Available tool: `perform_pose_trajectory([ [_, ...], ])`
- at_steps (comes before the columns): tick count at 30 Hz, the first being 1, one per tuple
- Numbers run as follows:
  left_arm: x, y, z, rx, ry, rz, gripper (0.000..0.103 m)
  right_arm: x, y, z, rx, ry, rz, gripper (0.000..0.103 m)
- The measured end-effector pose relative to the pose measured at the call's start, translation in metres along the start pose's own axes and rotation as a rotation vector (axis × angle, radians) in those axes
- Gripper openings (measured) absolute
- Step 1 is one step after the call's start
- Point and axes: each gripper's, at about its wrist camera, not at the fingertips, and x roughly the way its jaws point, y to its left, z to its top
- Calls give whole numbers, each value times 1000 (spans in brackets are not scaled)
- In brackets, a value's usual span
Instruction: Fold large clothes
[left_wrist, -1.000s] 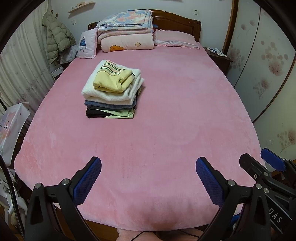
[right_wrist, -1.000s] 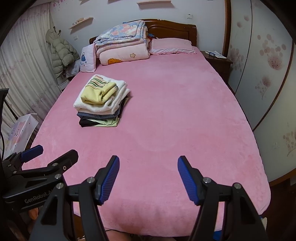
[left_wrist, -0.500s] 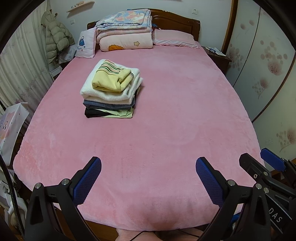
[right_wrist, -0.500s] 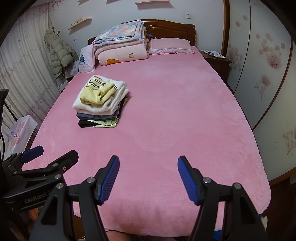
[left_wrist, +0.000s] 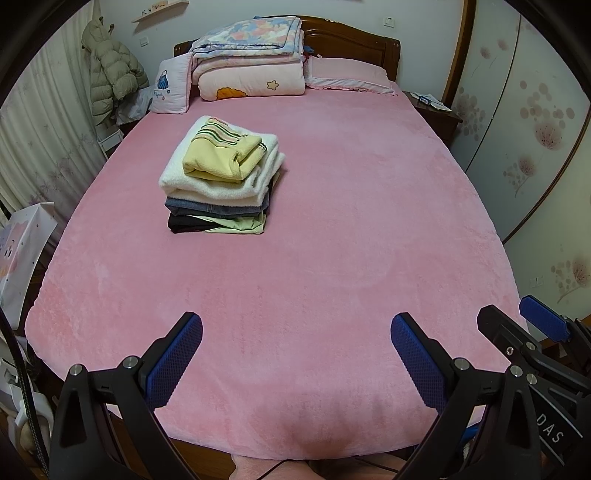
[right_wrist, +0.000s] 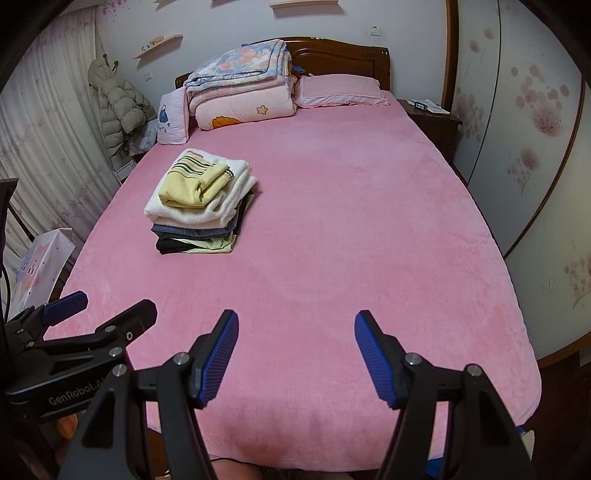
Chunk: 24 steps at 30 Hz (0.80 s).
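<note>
- Nearest, the left gripper (left_wrist: 296, 356) hangs over the foot of the bed with its blue-padded jaws spread wide and nothing between them.
- Beside it, the right gripper (right_wrist: 296, 354) is likewise wide apart and empty-handed.
- The pink bedspread (left_wrist: 332, 240) in front of both grippers lies smooth, with no unfolded garment on it.
- Farther, on the left half, a stack of folded clothes (left_wrist: 221, 181) sits squared up, a yellow striped sweater (left_wrist: 221, 155) on top.
- Farthest, folded quilts (left_wrist: 251, 62) and a pillow (left_wrist: 347, 75) rest by the headboard.
- Judged from this, the folding looks finished or between garments; nothing left to fold is visible.
</note>
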Motion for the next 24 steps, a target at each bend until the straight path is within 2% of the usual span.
perform_pose_trajectory([
  [24, 4, 3, 2, -5, 15, -9, 101, -1, -3, 0, 0, 1, 1, 66],
])
